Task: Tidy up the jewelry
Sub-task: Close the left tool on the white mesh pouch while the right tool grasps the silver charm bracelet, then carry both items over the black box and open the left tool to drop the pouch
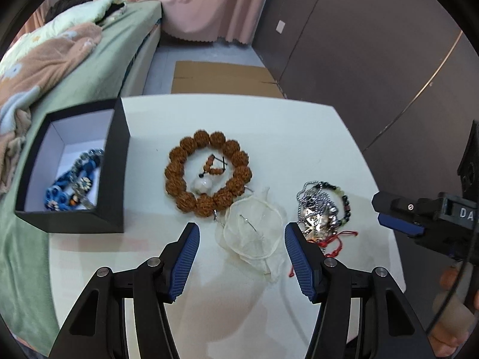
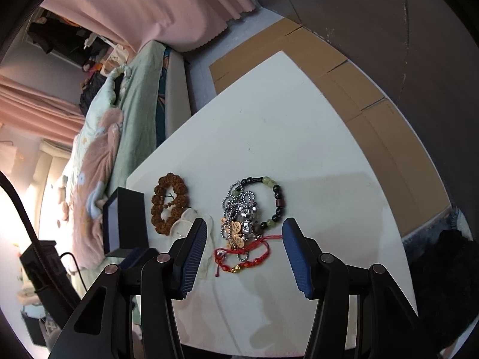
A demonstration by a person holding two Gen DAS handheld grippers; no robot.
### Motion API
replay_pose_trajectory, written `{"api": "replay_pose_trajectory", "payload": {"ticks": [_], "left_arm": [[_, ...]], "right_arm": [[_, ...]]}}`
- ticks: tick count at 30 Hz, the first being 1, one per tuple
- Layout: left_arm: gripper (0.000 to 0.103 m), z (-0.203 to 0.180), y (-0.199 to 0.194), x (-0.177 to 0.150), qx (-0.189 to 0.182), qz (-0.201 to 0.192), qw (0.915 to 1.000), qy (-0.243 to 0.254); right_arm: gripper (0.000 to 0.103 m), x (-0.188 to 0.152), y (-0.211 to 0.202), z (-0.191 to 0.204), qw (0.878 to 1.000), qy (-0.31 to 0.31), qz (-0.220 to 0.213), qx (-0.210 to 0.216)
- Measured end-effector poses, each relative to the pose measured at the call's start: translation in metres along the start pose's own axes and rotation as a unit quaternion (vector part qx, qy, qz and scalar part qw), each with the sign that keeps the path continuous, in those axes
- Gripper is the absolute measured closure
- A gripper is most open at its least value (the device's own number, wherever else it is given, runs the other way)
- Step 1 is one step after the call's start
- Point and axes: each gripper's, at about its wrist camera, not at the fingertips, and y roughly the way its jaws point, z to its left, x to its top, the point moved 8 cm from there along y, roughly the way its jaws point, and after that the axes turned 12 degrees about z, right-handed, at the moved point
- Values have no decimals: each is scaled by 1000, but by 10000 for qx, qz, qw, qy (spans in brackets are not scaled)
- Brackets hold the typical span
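On the white table (image 1: 299,137) a brown bead bracelet (image 1: 208,173) lies in the middle. In front of it is a sheer pouch (image 1: 254,236), and my left gripper (image 1: 242,230) hovers open over it, the pads touching nothing. A black box (image 1: 119,161) at the left holds a blue bracelet (image 1: 71,182). To the right lies a silver chain pile (image 1: 320,209) with a dark bead bracelet (image 1: 344,200) and a red cord (image 1: 335,242). My right gripper (image 2: 245,227) is open above that silver chain pile (image 2: 245,215) and red cord (image 2: 248,254), holding nothing.
A bed (image 1: 89,68) with green sheet and blankets borders the table's left side, close to the box. Flat cardboard (image 1: 221,77) lies on the floor beyond the table, under pink curtains. A dark wall runs along the right. A hand (image 1: 452,314) shows at the lower right.
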Motion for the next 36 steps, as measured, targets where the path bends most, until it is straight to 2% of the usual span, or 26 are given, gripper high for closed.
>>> {"api": "replay_pose_trajectory", "payload": {"ticks": [2, 4, 7, 9, 11, 13, 16, 23, 24, 25, 29, 36], "left_arm": [[51, 0, 8, 0, 46, 43, 10000, -6], [55, 2, 16, 0, 64, 140, 9999, -45], [64, 3, 25, -1, 50, 219, 9997, -97], [75, 4, 30, 0, 52, 263, 9996, -110], [98, 6, 36, -2, 35, 364, 9992, -130], [102, 8, 34, -1, 42, 328, 9994, -126], [102, 10, 20, 0, -20, 151, 9998, -108], [103, 15, -31, 10, -173, -308, 9993, -87], [103, 17, -41, 11, -180, -389, 9990, -93], [103, 20, -47, 10, -189, -437, 9988, -100], [103, 27, -72, 16, -200, -655, 9975, -149], [103, 54, -117, 24, -151, -1067, 9938, -289]], "right_arm": [[52, 2, 6, 1, 10000, -20, 60, -34], [61, 2, 13, 5, 9998, -123, 173, -47], [63, 3, 23, 9, 9993, -211, 302, -112], [63, 4, 29, 10, 9988, -240, 356, -219], [63, 5, 34, 13, 9985, -268, 410, -240], [63, 7, 42, 15, 9978, -316, 475, -348], [63, 9, 50, 11, 9958, -351, 516, -667], [65, 12, 60, 14, 9927, -500, 512, -972], [72, 12, 61, 14, 9917, -549, 478, -1060], [83, 12, 62, 15, 9922, -554, 488, -1009], [83, 12, 57, 13, 9951, -409, 379, -820], [83, 15, 28, 25, 9988, -487, -7, -54]]}}
